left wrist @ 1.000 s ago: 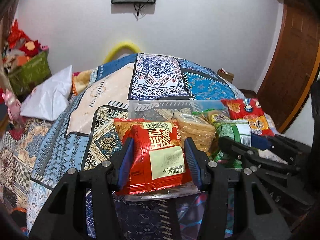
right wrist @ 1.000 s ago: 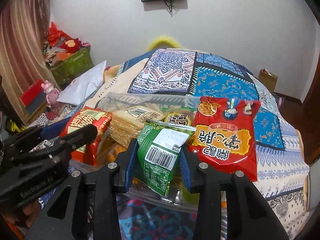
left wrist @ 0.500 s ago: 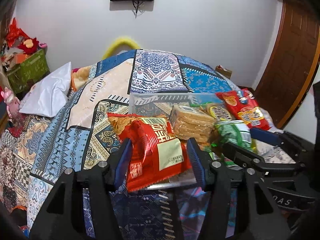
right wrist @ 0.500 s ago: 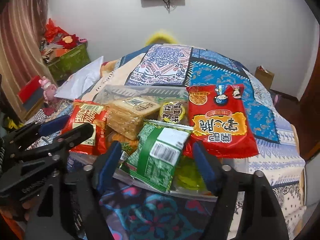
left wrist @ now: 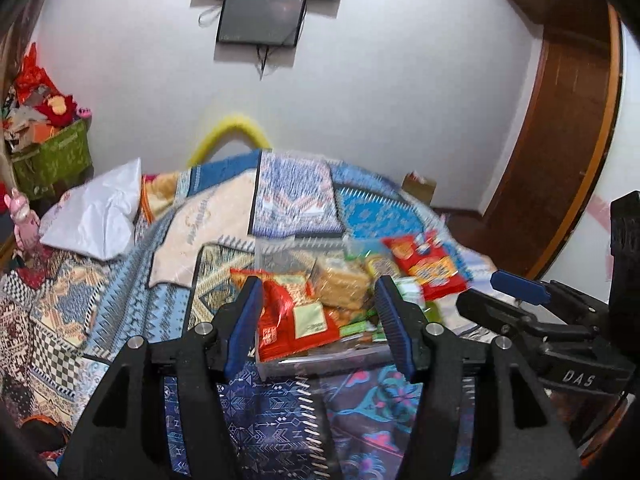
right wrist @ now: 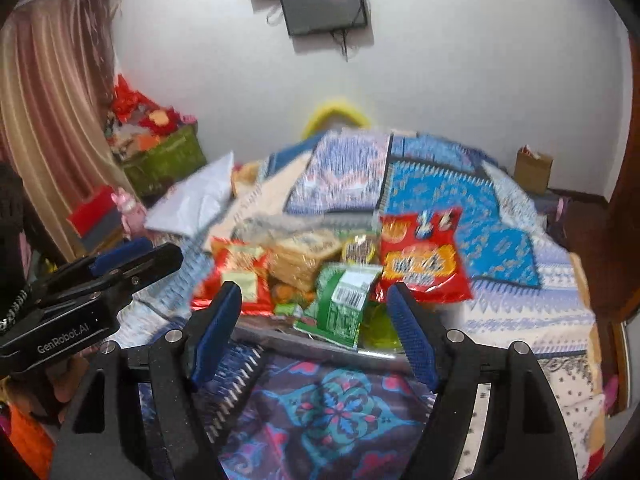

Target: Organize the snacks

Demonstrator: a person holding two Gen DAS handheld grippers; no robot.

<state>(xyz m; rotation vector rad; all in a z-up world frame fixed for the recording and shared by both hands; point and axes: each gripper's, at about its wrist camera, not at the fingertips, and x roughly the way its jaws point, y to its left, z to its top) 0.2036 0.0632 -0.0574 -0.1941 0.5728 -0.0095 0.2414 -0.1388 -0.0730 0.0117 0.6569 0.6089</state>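
A clear plastic bin (left wrist: 320, 360) on the bed holds several snack packets. Among them are a red packet (left wrist: 292, 312) at the left, a tan cracker pack (left wrist: 340, 284) in the middle and a green packet (right wrist: 344, 304) at the front. A large red packet (right wrist: 420, 264) leans over the bin's right side. My left gripper (left wrist: 316, 284) is open, held above and short of the red packet, with nothing between its pads. My right gripper (right wrist: 314, 288) is open too, clear of the green packet. Each gripper shows at the edge of the other's view, the right gripper (left wrist: 480, 290) and the left gripper (right wrist: 160, 250).
A patchwork bedspread (right wrist: 440, 192) covers the bed. A white bag (left wrist: 96, 220) lies at the far left, beside a green box (left wrist: 52, 156) of clutter. A wooden door (left wrist: 560, 140) stands on the right, and a cardboard box (right wrist: 532, 170) by the wall.
The left gripper let go of the red packet and the right gripper let go of the green one. Both opened and drew back and up from the bin.
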